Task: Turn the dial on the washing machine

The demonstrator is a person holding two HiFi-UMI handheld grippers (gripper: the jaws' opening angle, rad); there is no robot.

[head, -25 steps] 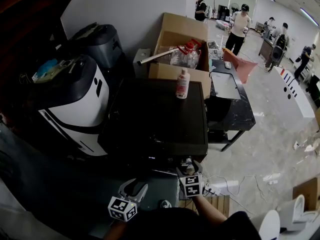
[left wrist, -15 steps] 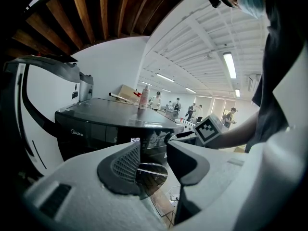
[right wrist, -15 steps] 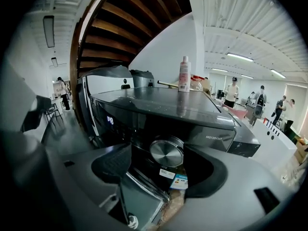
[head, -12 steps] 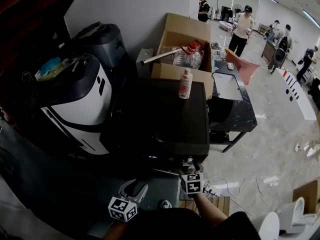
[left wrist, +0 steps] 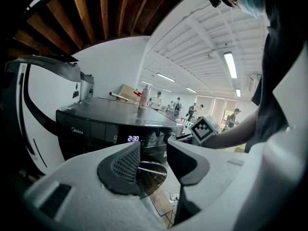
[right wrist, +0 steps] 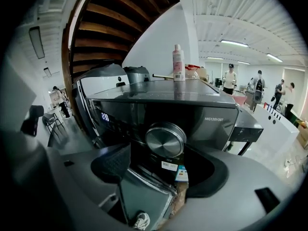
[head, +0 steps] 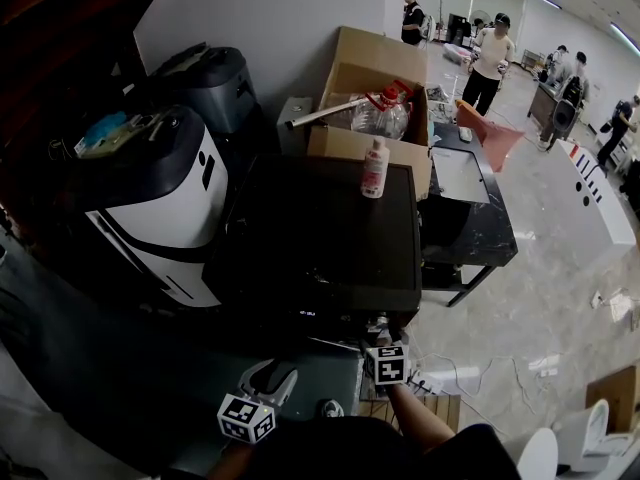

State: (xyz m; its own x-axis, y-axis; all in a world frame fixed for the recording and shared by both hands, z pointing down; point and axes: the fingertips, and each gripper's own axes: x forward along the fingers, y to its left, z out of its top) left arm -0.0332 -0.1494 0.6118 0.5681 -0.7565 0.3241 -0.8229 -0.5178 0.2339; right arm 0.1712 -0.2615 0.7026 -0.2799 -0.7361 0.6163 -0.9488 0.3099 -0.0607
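Left tool: the left tool has its jaws a modest gap apart with nothing between them. It hangs at the lower left-centre of the head view, back from the machine's front and taking no part.
Washing machine: a dark front-loader fills the middle of the head view. A lit display shows on its control panel, and a pink-and-white bottle stands upright near the far edge of its top.
Dial: the round brushed-metal dial sits on the panel just above the door, at the centre of the right gripper view.
Right tool: the right tool has its jaws spread wide and empty. The dial is framed in the gap but lies beyond the pads, apparently untouched. In the head view it sits at lower centre, close against the machine's front edge.
Step in hand: closing on the dial, as I judge it.
Doing it well: push straight ahead until both pads flank the rim level with the dial's middle, then close evenly. Roll the wrist about the dial's own axis. An off-centre pinch would likely slip on the smooth metal.
Arm pose: the bare right forearm reaches forward from the bottom of the head view, roughly in line with the tool. The jaws lie side by side.
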